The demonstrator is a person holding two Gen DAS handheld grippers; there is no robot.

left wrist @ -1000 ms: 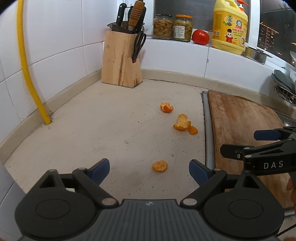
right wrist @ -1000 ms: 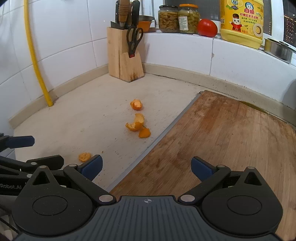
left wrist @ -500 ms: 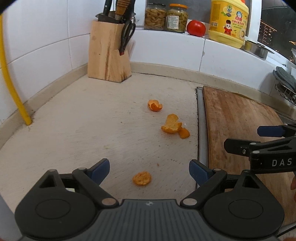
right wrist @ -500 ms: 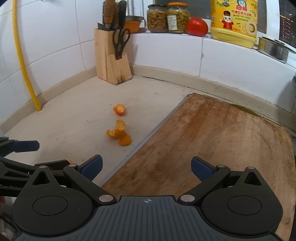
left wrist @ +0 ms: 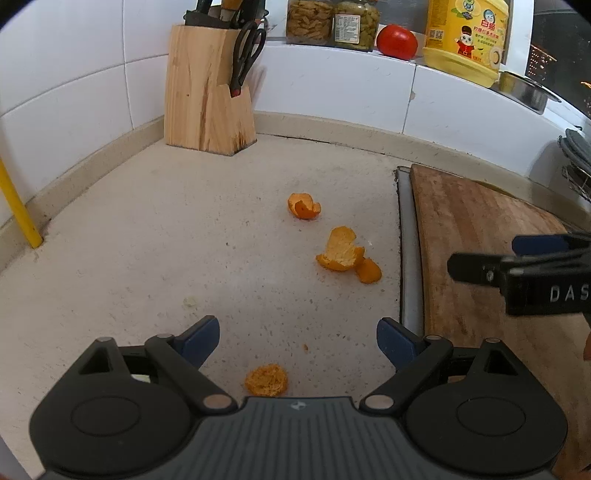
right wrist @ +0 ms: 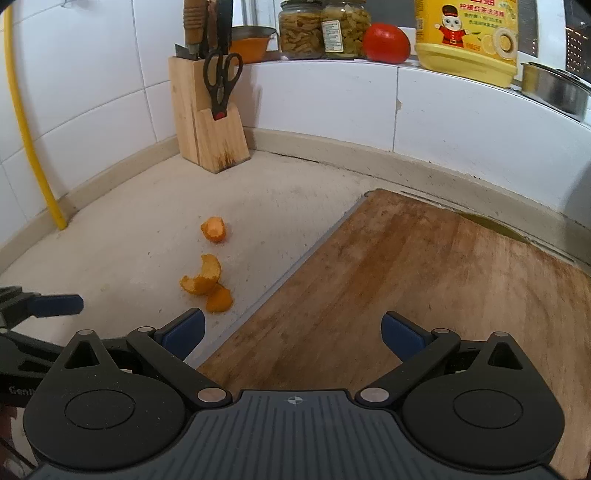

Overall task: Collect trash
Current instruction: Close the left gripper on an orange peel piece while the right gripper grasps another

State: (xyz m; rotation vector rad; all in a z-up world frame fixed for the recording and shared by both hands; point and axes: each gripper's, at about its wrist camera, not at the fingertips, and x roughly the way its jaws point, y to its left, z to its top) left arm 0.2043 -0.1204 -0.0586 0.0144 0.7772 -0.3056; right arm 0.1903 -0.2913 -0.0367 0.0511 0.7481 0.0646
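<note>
**Observer:** What's nearest you?

**Me:** My left gripper (left wrist: pixel 297 338) stands wide, nothing between its pads, over a flat round peel (left wrist: pixel 266 379) lying on the counter (left wrist: pixel 147 240) towards its near edge. My right gripper (right wrist: pixel 293 330) is as wide and as empty, above the near left edge of the board (right wrist: pixel 424 280).

**Observer:** And the rest of the trash?

**Me:** Further in, beside the board's left edge, a curled peel (left wrist: pixel 340 250) touches a small peel (left wrist: pixel 368 270). Beyond them, apart, lies a cupped peel (left wrist: pixel 303 206). All four are on the counter, none on the board.

**Observer:** How will they handle?

**Me:** Light, soft and bendy, I'd judge, with a slightly waxy skin. The flat one lies low, so I'd bring the pads right down to the counter and pinch across its edges. The curled ones stand up, so a raised rim gives an easier hold.

**Observer:** The surface and room?

**Me:** Pale speckled stone, matte, with a few crumbs. In the far corner stands a knife block (left wrist: pixel 207 92); white tiles behind; on the ledge jars (left wrist: pixel 332 20), a tomato (left wrist: pixel 397 40) and a yellow bottle (left wrist: pixel 465 37).
</note>
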